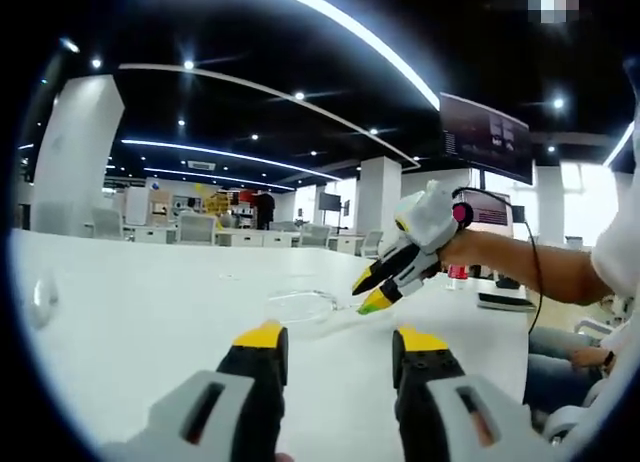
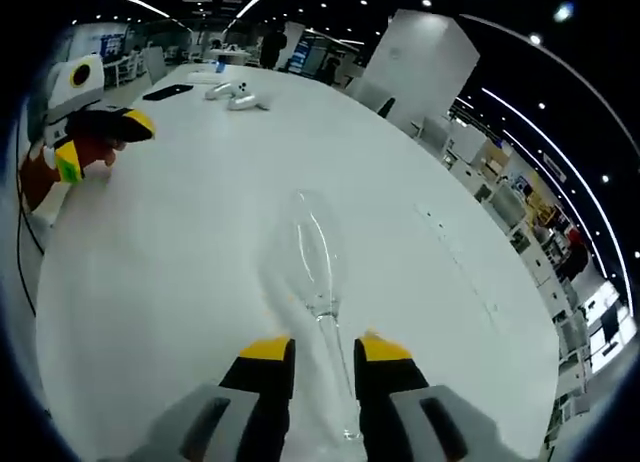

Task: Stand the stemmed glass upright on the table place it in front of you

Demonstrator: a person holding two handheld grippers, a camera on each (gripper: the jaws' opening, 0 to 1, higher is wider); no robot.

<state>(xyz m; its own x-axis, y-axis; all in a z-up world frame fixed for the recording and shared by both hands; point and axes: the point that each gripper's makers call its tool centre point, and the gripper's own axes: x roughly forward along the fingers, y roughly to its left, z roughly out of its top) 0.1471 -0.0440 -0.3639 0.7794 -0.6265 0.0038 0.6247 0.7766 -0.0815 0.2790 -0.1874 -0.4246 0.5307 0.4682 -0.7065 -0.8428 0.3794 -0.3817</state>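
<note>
Glass lies on table: thin, fragile, slippery. Grip stem; right tongs straddle it, not clamped. Left tongs open, empty

Beyond the left gripper, the glass is a faint blur; between the right gripper jaws, its foot is lost at the picture's edge

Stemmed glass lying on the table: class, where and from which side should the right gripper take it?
By the thin stem, from above. The stemmed glass lies on its side on the white table, stem already between the right gripper jaws, while the bowl looks too wide.
</note>
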